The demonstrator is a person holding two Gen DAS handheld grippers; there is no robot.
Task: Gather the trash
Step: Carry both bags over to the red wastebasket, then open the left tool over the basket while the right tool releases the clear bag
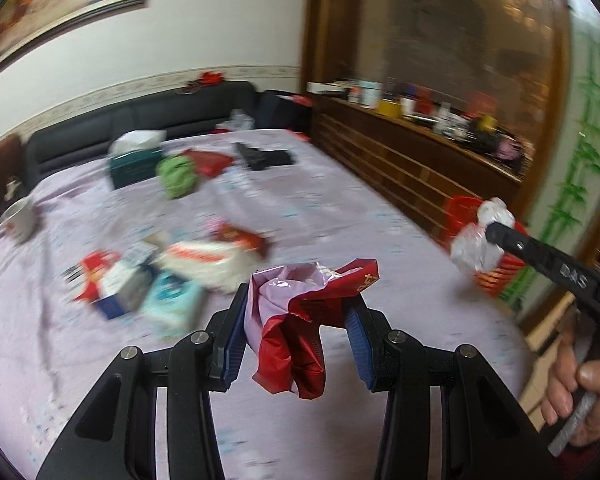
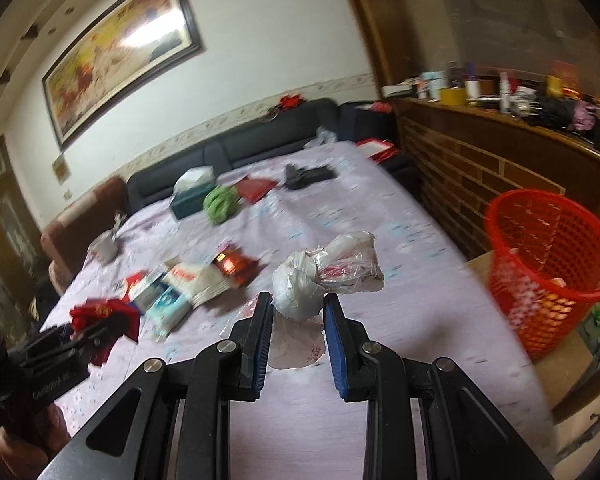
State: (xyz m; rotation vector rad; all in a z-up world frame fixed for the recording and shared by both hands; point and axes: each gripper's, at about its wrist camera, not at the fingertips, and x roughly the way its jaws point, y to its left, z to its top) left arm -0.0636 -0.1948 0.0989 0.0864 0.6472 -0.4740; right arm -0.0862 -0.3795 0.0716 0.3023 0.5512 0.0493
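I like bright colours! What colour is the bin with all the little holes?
The bin is bright red-orange, clearest in the right wrist view.

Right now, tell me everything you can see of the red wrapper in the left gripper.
The red wrapper is a crumpled, glossy foil-like packet, red outside with a pale pink-silver lining showing where its torn top gapes open. Light lettering runs along one upper edge. It hangs clamped between the blue pads of the left gripper, its lower end drooping free above the lilac tablecloth, touching nothing else.

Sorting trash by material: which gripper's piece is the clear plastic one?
The right gripper holds the clear plastic bag; the left gripper's is a red wrapper.
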